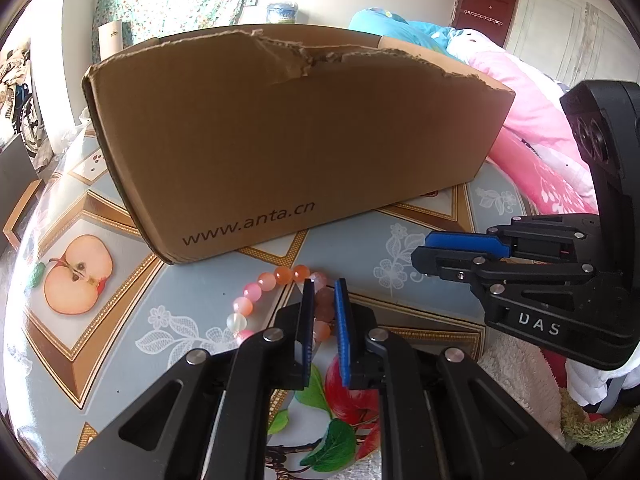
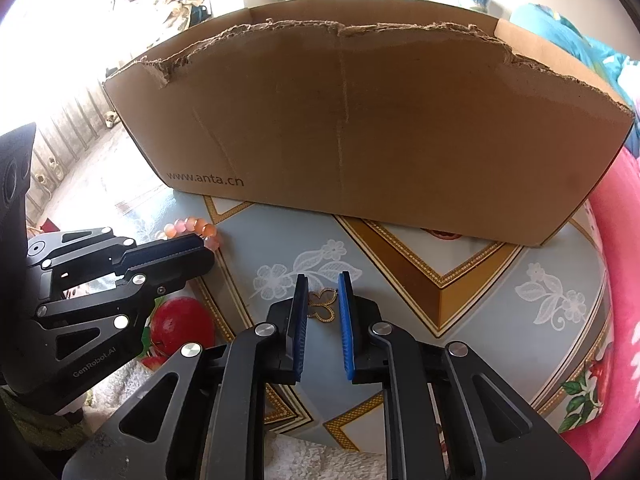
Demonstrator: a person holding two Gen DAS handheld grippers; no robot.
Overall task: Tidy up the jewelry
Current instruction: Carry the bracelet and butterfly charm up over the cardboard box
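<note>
A bracelet (image 1: 256, 290) of pink and orange beads lies on the table in front of the cardboard box (image 1: 296, 140). My left gripper (image 1: 324, 285) is shut on one of its darker beads at the right side of the loop. In the right wrist view a small gold clover-shaped pendant (image 2: 324, 306) lies on the cloth between the blue pads of my right gripper (image 2: 323, 280), which is shut on it. The left gripper (image 2: 208, 250) shows at the left there, over the bracelet (image 2: 188, 226). The right gripper (image 1: 420, 250) shows side-on at the right of the left wrist view.
The box (image 2: 360, 120) has a torn top edge, stands open, and fills the back of the round table (image 2: 480, 280), which carries a blue-grey cloth with apple prints. Pink bedding (image 1: 532, 120) lies to the right. A white fluffy cloth (image 1: 516, 372) hangs at the near edge.
</note>
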